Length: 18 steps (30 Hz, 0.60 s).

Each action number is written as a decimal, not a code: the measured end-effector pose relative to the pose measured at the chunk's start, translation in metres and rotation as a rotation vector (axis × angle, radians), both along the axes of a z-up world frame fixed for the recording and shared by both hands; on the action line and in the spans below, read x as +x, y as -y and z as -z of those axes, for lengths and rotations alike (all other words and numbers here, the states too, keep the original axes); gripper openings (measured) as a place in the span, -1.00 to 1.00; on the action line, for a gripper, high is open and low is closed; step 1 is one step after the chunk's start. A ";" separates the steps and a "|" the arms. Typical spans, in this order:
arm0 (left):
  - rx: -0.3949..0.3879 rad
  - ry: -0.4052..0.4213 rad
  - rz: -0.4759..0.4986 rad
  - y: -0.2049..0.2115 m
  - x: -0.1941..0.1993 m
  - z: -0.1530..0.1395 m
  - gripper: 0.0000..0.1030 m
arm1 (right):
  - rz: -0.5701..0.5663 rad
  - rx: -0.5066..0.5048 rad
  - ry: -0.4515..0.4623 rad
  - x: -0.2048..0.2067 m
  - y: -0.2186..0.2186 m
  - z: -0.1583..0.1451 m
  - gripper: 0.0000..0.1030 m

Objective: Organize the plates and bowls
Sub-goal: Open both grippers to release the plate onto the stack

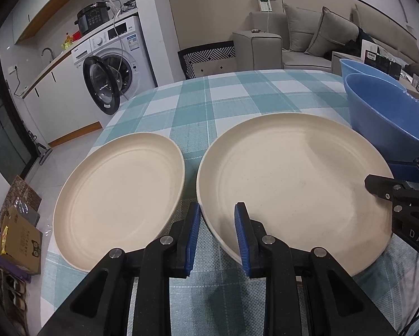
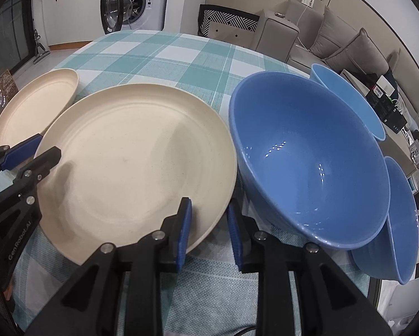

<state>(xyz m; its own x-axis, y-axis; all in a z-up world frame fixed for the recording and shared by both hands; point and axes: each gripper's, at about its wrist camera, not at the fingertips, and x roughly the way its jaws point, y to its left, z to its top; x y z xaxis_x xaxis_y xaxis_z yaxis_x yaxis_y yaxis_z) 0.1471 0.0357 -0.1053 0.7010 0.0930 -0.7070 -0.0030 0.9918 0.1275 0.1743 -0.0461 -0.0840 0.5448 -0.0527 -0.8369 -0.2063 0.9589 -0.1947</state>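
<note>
Two cream plates lie side by side on the checked tablecloth, a large plate and a smaller plate to its left. My left gripper straddles the large plate's near-left rim, one pad outside and one over the dish, closed on it. My right gripper straddles the near-right rim in the same way; whether its pads press is unclear. Three blue bowls stand right of the large plate: a big bowl, a second bowl behind it and a third bowl at its right.
The tablecloth shows bare behind the plates up to the far edge. Beyond the table stand a chair, a grey sofa and a washing machine with its door open. Boxes sit on the floor at the left.
</note>
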 end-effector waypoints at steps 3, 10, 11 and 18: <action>-0.007 -0.003 0.003 0.000 0.001 0.000 -0.49 | 0.000 0.000 -0.001 0.000 0.000 0.001 -0.47; -0.087 -0.022 0.020 -0.009 0.001 -0.006 -0.24 | -0.009 0.053 -0.007 -0.003 0.003 -0.001 -0.21; -0.092 -0.018 0.018 -0.010 0.000 -0.008 -0.17 | -0.015 0.053 -0.001 -0.004 0.002 -0.002 -0.16; -0.142 0.028 0.009 -0.022 -0.009 -0.027 0.62 | -0.033 0.067 0.012 -0.007 -0.002 -0.011 0.03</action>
<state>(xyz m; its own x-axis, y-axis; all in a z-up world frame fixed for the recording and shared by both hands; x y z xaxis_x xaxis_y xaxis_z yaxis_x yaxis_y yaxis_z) 0.1381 0.0581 -0.0783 0.7210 -0.0127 -0.6929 0.0041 0.9999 -0.0141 0.1671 -0.0443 -0.0733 0.5551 0.0213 -0.8315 -0.2358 0.9627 -0.1327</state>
